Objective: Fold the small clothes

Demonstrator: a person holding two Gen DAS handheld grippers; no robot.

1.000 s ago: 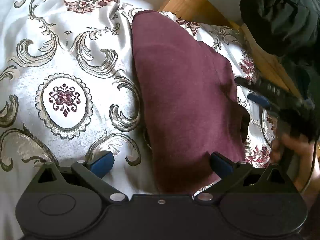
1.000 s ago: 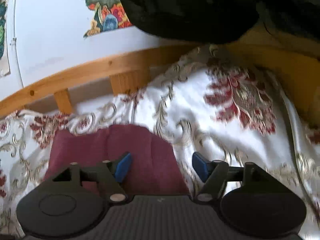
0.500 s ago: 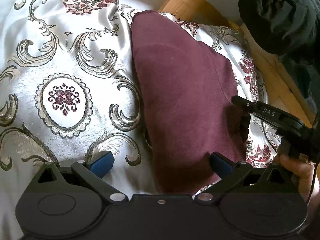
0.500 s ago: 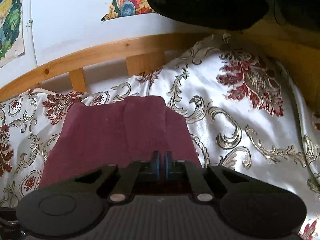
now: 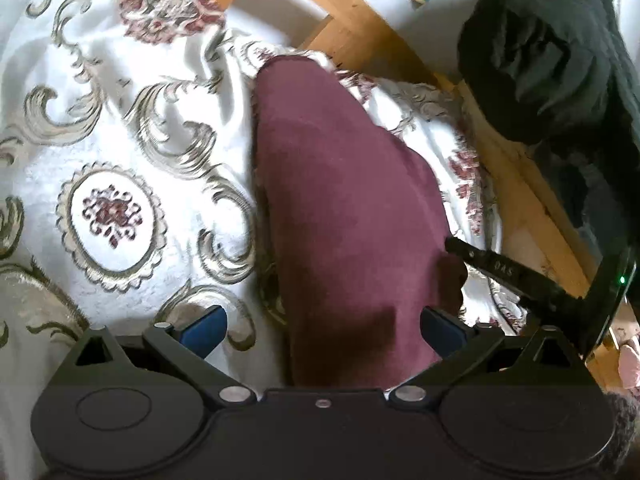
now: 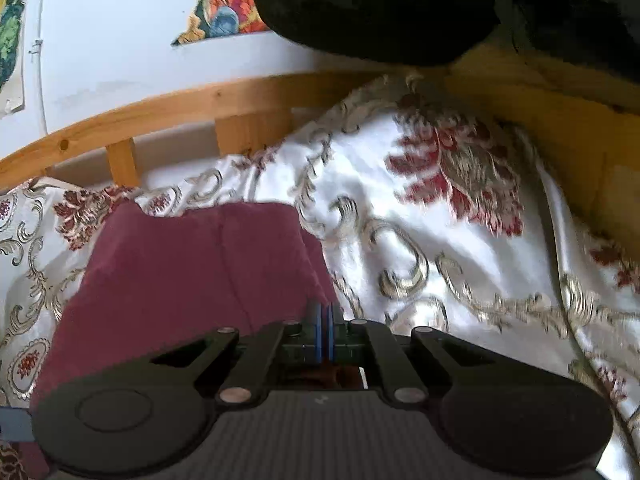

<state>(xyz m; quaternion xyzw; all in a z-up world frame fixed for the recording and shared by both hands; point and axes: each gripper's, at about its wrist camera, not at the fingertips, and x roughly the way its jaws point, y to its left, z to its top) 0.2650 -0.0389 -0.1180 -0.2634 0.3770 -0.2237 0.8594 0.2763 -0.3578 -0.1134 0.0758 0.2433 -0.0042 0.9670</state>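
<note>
A maroon garment (image 5: 344, 208) lies folded lengthwise on the patterned bedspread (image 5: 112, 208). My left gripper (image 5: 322, 328) stands open over its near end, blue pads (image 5: 204, 326) on either side of the cloth and not pressing it. In the left wrist view, my right gripper (image 5: 451, 243) reaches in from the right and meets the garment's right edge. In its own view the right gripper (image 6: 324, 314) is shut, pads together on the near right corner of the maroon garment (image 6: 192, 272), which bunches up slightly there.
A wooden bed rail (image 6: 168, 114) runs along the far side and down the right (image 5: 532, 208). A bulky black garment (image 5: 552, 52) hangs over that rail. A white wall with colourful pictures (image 6: 224, 12) is behind. The bedspread spreads wide to the left.
The right gripper went from open to shut, closing on the garment's right corner after moving in. The left gripper stayed open and in place.
</note>
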